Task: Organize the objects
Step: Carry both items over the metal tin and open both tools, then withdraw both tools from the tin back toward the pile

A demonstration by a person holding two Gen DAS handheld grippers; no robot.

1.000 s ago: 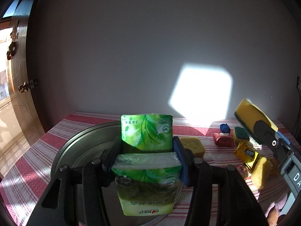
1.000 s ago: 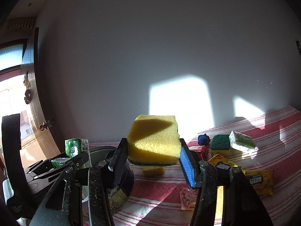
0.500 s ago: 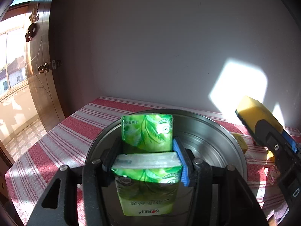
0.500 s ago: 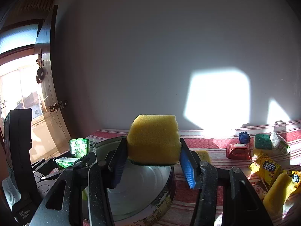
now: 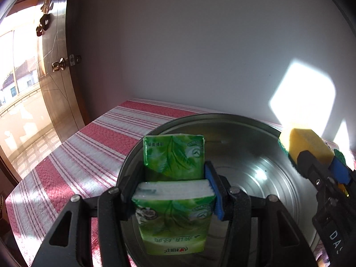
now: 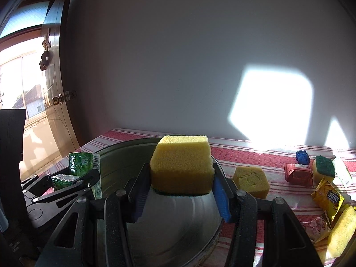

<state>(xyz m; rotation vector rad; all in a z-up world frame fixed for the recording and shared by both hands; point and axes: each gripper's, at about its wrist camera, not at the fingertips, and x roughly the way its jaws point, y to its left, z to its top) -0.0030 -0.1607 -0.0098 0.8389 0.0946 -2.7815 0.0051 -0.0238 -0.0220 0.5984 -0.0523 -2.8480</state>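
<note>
In the left wrist view, our left gripper is closed on a green tissue pack; the fingers press it from both sides, and the pack stands almost upright, its long axis vertical, the printed bottom edge toward us. One second ago the metal basin was only partly under the pack, with the loose objects visible at the right; now the basin fills the space below and behind the pack, so we have carried the pack over it. We judge that the pack is ready to be lowered and released inside. At the right edge our right gripper holds a yellow sponge above the far rim of the basin.

In the right wrist view, the right gripper is closed on the yellow sponge; its green scouring side faces down and its long axis goes across, from finger to finger. Before, the sponge hung over the striped tablecloth; now the basin lies directly under it. A second sponge, a red packet, yellow sachets and a blue object wait on the cloth to the right; so much organizing remains. The left gripper with the tissue pack appears at the left, over the rim.
</note>
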